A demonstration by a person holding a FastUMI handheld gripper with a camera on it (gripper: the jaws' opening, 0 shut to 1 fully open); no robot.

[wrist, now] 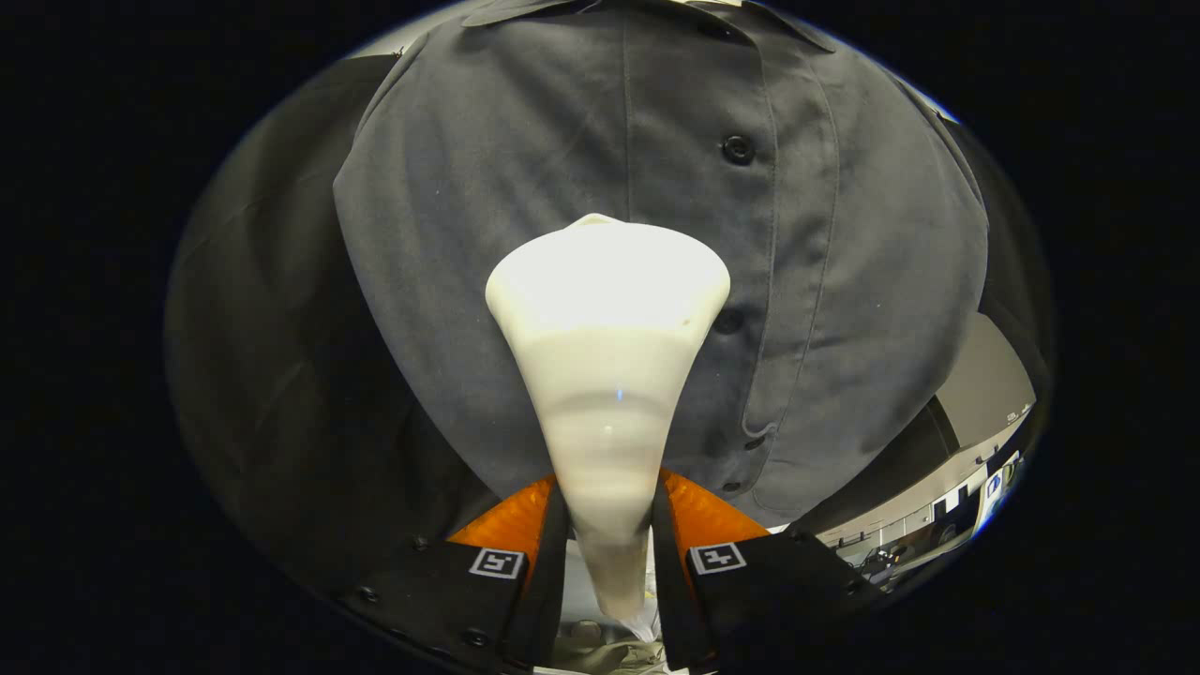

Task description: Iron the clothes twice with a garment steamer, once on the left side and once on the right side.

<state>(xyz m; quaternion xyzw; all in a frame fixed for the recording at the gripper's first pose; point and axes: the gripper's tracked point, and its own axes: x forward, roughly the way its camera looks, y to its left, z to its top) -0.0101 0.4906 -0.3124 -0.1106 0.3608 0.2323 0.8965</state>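
Observation:
A grey button-up shirt (525,187) hangs in front of me, its button placket (739,150) running down just right of centre. My gripper (607,511) is shut on the white cone-shaped garment steamer (607,375), both fingers pressing its narrow handle. The steamer's wide head (607,272) points at the shirt's middle, beside the placket, and hides the cloth behind it. Whether the head touches the fabric I cannot tell.
Black cloth (272,375) hangs behind the shirt on the left. Past the shirt's lower right hem a light wall and a room with furniture (947,506) show. Below the fingers lies a pale surface (600,647).

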